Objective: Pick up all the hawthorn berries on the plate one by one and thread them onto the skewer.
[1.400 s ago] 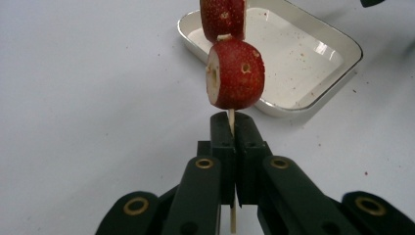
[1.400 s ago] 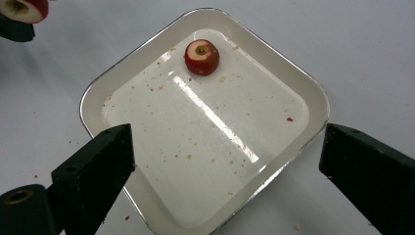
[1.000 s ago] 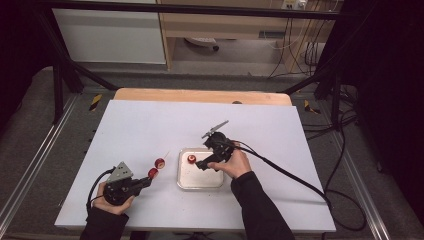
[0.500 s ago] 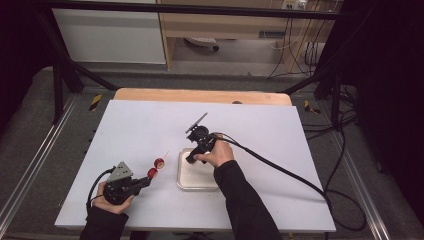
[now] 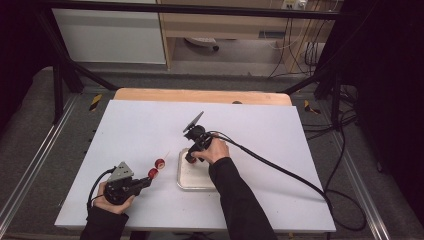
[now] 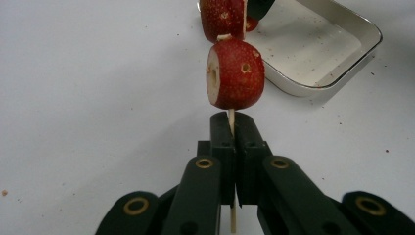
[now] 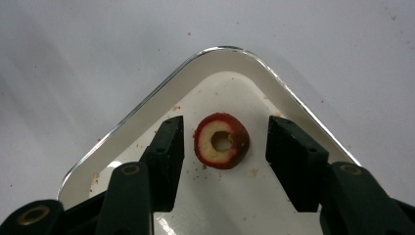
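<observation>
Working surface: white table [image 5: 130, 125], metal tray [image 5: 186, 181] mid-table.
Change: my right gripper [image 7: 222, 142] crossed into the tray; jaws just closing, still apart.
Fruit slice [image 7: 221, 140]: between them, untouched.
Skewer [image 6: 231, 120]: my left gripper [image 6: 231, 128] clamped on it, two fruits [image 6: 236, 73] threaded.

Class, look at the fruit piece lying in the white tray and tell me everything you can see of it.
The fruit piece is a small round red-skinned slice with pale flesh and a cored hole through its middle. It lies flat, cut face up, near a corner of the white tray among crumbs. The right gripper straddles it, jaws just closing, pads not yet touching.
</observation>
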A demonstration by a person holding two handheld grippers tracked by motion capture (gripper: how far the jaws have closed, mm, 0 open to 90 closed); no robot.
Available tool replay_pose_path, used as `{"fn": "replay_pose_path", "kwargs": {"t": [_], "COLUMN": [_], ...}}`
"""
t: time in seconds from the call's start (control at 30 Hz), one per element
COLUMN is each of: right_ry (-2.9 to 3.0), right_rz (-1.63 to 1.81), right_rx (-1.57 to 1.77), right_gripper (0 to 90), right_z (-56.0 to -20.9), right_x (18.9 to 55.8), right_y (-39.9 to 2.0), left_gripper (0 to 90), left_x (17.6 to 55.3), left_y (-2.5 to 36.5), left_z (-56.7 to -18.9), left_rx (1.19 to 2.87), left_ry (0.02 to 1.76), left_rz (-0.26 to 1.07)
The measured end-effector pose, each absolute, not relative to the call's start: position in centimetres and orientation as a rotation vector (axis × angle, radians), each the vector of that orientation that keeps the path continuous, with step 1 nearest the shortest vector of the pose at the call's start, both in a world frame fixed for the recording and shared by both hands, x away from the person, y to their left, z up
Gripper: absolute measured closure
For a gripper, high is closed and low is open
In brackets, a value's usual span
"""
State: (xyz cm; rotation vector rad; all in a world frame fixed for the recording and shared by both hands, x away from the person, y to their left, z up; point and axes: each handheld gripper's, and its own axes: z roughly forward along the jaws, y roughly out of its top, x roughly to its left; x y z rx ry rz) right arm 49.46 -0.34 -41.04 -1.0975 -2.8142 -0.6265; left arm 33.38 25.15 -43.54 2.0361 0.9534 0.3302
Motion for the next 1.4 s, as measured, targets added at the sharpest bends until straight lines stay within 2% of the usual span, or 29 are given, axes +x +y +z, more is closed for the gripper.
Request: {"fn": "replay_pose_path", "kwargs": {"t": [0.53, 0.93, 1.4], "right_ry": [-2.794, -2.779, -2.761], "right_rz": [-0.601, -0.641, -0.823], "right_rx": [-1.109, -1.14, -1.151], "right_gripper": [60.6, 61.2, 61.5], "right_z": [-41.6, -40.8, -37.7], "right_x": [49.6, 49.4, 46.5], "right_y": [0.0, -0.4, -3.2], "left_gripper": [88.0, 88.0, 88.0], "left_x": [33.4, 33.3, 33.0], "left_y": [25.0, 25.0, 24.2], "left_z": [-43.6, -43.6, -43.4], "left_rx": [2.041, 2.043, 2.049], "left_ry": [0.951, 0.946, 0.925], "left_rz": [0.326, 0.328, 0.337]}}
